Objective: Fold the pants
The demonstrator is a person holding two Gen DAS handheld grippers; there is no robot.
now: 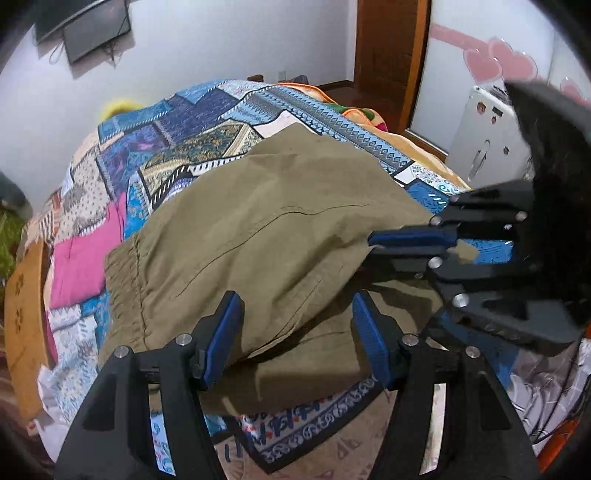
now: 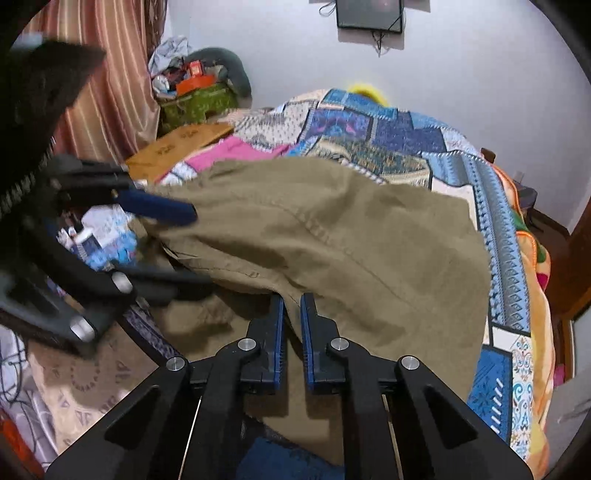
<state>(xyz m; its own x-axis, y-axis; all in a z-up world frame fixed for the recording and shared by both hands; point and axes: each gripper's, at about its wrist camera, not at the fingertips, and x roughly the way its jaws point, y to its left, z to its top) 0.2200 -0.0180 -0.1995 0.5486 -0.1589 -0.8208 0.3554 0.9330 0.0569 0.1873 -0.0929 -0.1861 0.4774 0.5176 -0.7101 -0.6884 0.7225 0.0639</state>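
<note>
Olive-khaki pants lie spread across a bed covered by a patchwork quilt of blue, pink and cream panels, the elastic waistband bunched toward the left of the left wrist view. One layer of the cloth is lifted and doubled over another near the bed's front edge. The left gripper sits at that near edge with its blue-padded fingers spread wide, fabric lying between them but not clamped. The right gripper has its fingers drawn almost together, pinching a fold of the pants at the lower edge of the raised layer (a thin strip of cloth shows between the pads). In the left wrist view the right gripper enters from the right side, its pads closed on a corner of the khaki cloth. In the right wrist view the left gripper appears blurred at left, one blue pad above the fabric's edge. A dark screen hangs on the white wall behind the bed, and striped curtains stand beside a pile of clutter in the corner.
</note>
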